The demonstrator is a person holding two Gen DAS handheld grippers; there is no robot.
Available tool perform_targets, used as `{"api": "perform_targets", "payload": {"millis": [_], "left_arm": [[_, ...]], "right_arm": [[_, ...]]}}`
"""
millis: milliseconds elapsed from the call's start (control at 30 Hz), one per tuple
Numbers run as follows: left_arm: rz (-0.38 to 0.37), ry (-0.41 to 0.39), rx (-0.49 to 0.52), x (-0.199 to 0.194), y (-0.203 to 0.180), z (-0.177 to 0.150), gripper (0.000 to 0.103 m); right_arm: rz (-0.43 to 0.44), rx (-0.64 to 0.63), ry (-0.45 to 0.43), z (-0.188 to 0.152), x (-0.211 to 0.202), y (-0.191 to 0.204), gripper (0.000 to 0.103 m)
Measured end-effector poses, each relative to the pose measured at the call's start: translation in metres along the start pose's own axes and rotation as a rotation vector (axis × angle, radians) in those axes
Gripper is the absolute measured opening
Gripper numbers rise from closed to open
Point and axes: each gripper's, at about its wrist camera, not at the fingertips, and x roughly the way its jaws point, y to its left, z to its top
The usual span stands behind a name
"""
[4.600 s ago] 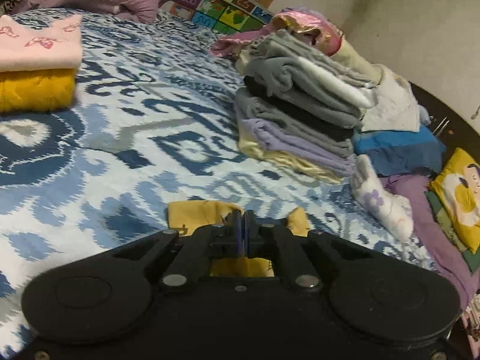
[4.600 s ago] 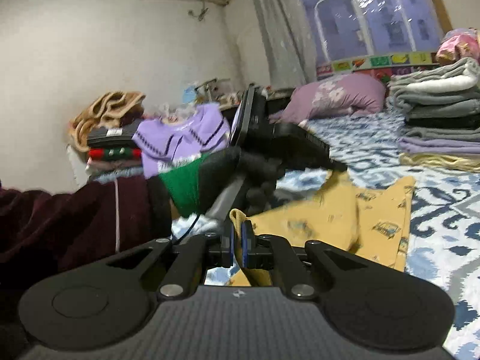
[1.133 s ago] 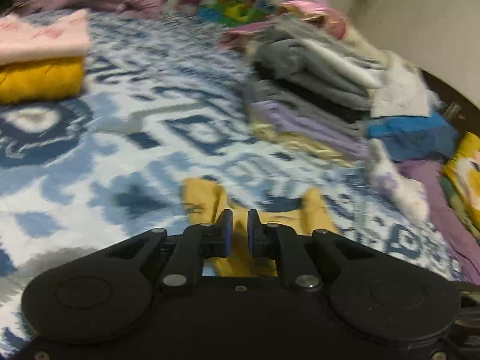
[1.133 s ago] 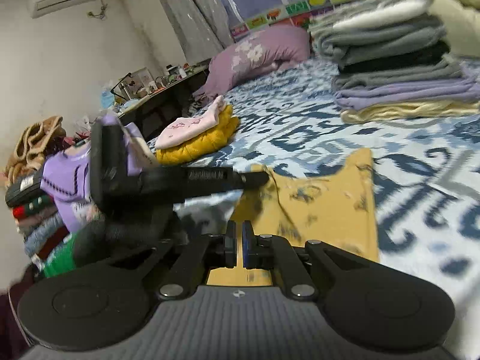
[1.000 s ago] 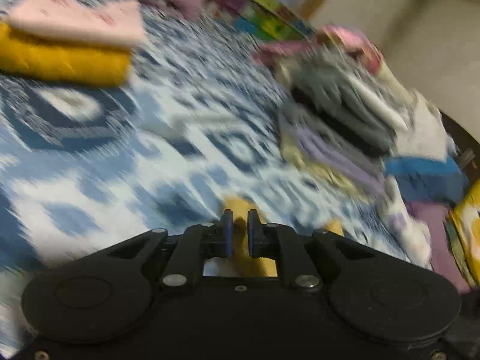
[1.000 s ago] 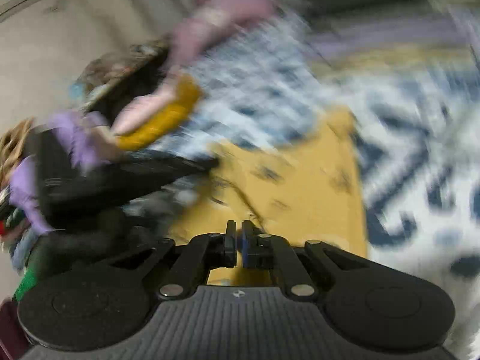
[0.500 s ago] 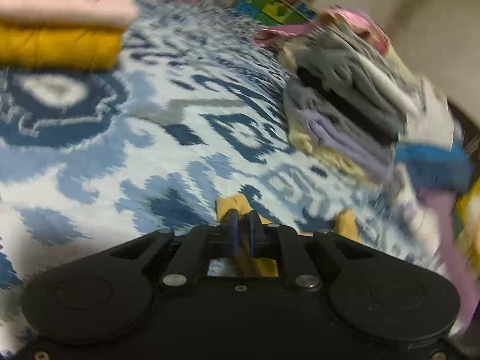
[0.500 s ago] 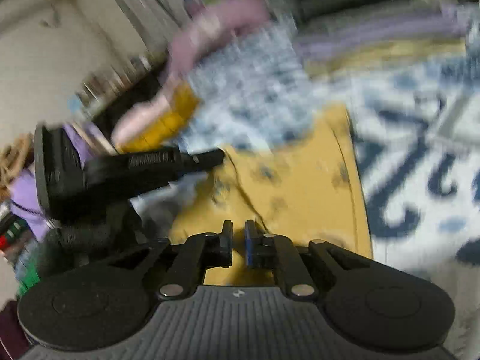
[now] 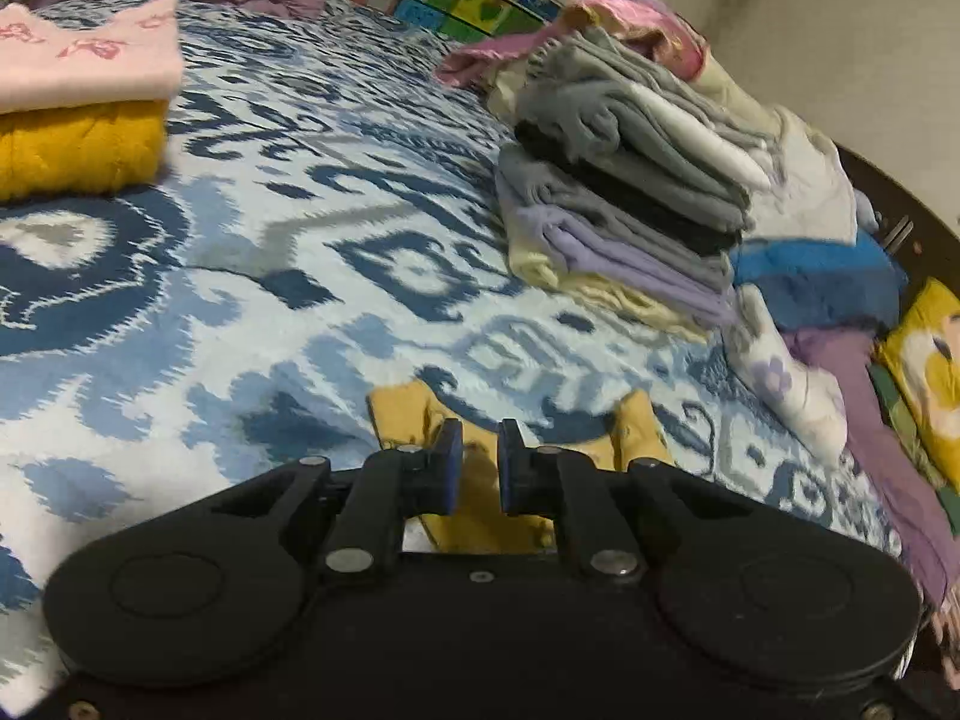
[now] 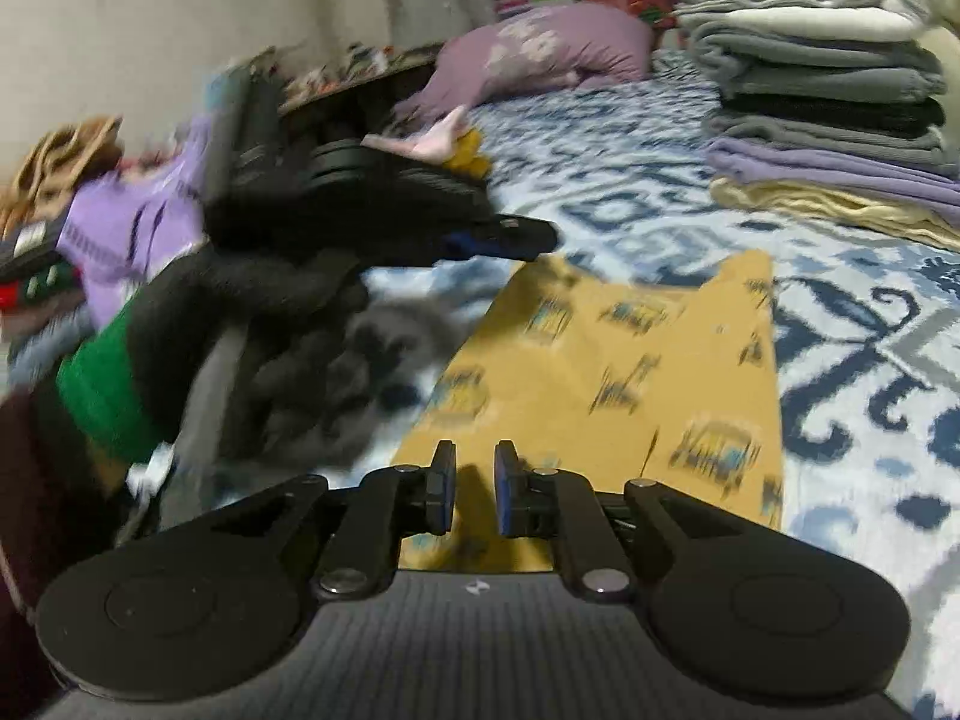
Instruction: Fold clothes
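Both tools (image 9: 477, 468) (image 10: 474, 492) parted over yellow garment (image 10: 630, 372)

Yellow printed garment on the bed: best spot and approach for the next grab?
Probably the near hem corners of the yellow garment: it lies flat, long axis running away. Come in low from the near side, right tool and left tool each pinching a corner.

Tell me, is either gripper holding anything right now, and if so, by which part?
Nothing is held. The left gripper and right gripper both stand open, with the yellow printed garment lying flat on the bedspread beyond their fingers.
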Motion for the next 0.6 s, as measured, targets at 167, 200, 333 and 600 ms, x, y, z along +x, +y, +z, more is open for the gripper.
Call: {"api": "perform_targets", "payload": {"millis": [167,200,333,600], "left_arm": [[-0.034,0.044,0.122,-0.005,-0.013,-0.006,0.008],[-0.034,0.060,0.145,-0.003,-0.015,-0.009,0.008],[-0.032,0.123,0.238,0.004,-0.024,-0.019,0.009],[-0.021,0.095,0.223,-0.005,-0.020,-0.012,0.023]], "right_arm": [[0.021,-0.043,0.007,-0.022,-0.021,0.018,0.032],[0.028,-0.052,0.017,-0.025,-0.022,0.021,0.032],[0.040,-0.036,-0.011,-0.016,-0.024,0.022,0.031],[-0.038,0.014,-0.060,0.021,-0.011,-0.007,0.031]]}}
